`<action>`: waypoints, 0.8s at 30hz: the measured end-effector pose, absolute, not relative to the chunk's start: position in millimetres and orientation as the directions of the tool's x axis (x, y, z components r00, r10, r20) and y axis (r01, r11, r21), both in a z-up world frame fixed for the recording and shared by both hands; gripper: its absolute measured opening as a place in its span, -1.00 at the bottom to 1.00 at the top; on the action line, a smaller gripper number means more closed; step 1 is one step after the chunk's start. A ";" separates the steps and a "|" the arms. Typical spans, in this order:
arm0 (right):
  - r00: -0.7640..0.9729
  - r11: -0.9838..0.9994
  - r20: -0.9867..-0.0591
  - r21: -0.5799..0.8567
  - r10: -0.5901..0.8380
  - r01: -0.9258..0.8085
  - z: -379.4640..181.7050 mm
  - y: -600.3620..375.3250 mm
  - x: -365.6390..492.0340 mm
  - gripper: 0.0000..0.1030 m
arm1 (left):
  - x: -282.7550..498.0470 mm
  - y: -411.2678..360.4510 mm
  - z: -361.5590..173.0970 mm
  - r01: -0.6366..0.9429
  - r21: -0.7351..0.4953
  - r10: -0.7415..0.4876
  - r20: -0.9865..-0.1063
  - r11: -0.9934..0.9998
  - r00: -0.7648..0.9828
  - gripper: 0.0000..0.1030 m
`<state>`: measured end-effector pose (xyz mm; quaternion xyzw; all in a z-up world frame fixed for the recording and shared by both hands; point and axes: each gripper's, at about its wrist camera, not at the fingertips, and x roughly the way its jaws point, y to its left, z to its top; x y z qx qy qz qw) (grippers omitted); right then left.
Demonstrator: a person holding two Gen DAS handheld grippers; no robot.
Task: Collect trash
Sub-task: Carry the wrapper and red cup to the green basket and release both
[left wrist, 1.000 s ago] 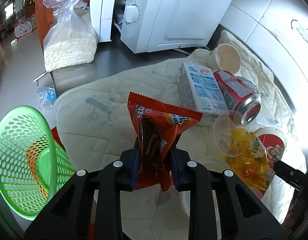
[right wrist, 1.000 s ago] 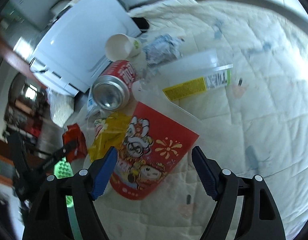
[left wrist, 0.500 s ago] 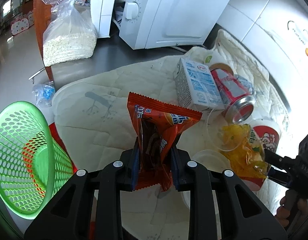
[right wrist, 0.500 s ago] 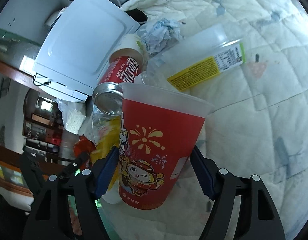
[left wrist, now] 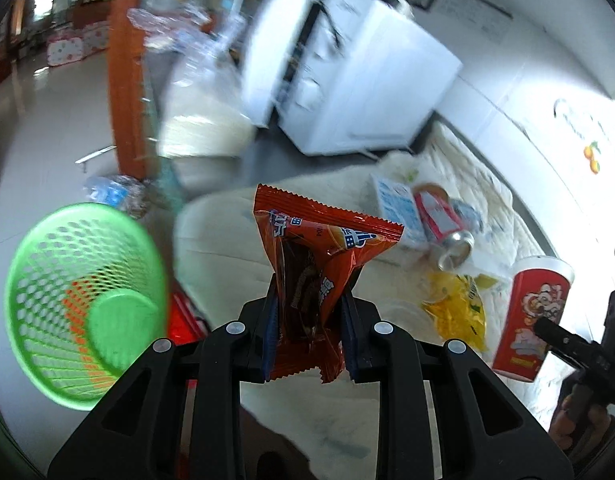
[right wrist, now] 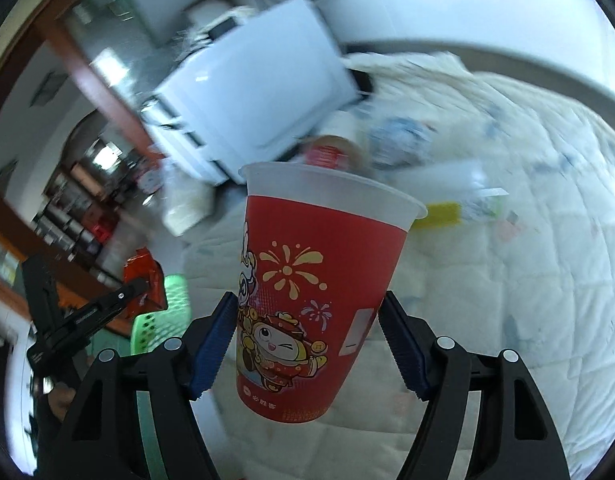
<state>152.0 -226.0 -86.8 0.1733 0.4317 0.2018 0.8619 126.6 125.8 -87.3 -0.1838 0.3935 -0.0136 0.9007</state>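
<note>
An orange snack packet (left wrist: 319, 248) stands upright between the pads of my left gripper (left wrist: 309, 316), which is shut on it above the cloth's near edge. Down to its left sits the green mesh basket (left wrist: 35, 280), with an orange item inside. My right gripper (right wrist: 307, 320) is shut on a red printed paper cup (right wrist: 319, 280), held upright off the quilted cloth (right wrist: 507, 280). In the left wrist view the same red cup (left wrist: 531, 312) hangs at far right. The right wrist view shows the left gripper (right wrist: 135, 288) with the snack packet (right wrist: 143, 272) above the basket (right wrist: 175, 292).
A white microwave (left wrist: 367, 80) stands at the back. On the cloth lie a milk carton (left wrist: 399, 208), a red cola can (left wrist: 443, 228), a yellow wrapper (left wrist: 455, 308) and a clear bottle with a yellow label (right wrist: 447, 200). A crumpled plastic bottle (left wrist: 111, 192) lies beyond the basket.
The right gripper has closed on the red cup, turned it upright and lifted it off the cloth. The left gripper has risen with the snack packet; both views now blur with motion.
</note>
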 end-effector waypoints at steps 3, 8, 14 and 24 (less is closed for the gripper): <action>0.521 0.833 -0.652 0.474 0.551 -0.287 -74.2 -194.0 153.6 0.34 | 110.2 157.0 -80.7 -0.192 -0.304 -0.082 -0.700 0.933 0.710 -0.51; 0.434 0.776 -0.646 0.474 0.628 -0.417 -69.8 -124.1 161.3 0.34 | 93.6 213.1 -97.5 -0.331 -0.245 0.043 -0.743 0.911 0.668 -0.50; 0.311 0.700 -0.665 0.458 0.679 -0.548 -81.7 -28.0 167.6 0.34 | 82.7 278.4 -155.2 -0.474 -0.216 0.100 -0.825 0.854 0.556 -0.23; 0.189 0.631 -0.714 0.423 0.674 -0.650 -119.6 95.3 182.5 0.34 | 70.6 324.7 -197.5 -0.542 -0.283 0.065 -0.842 0.791 0.535 0.37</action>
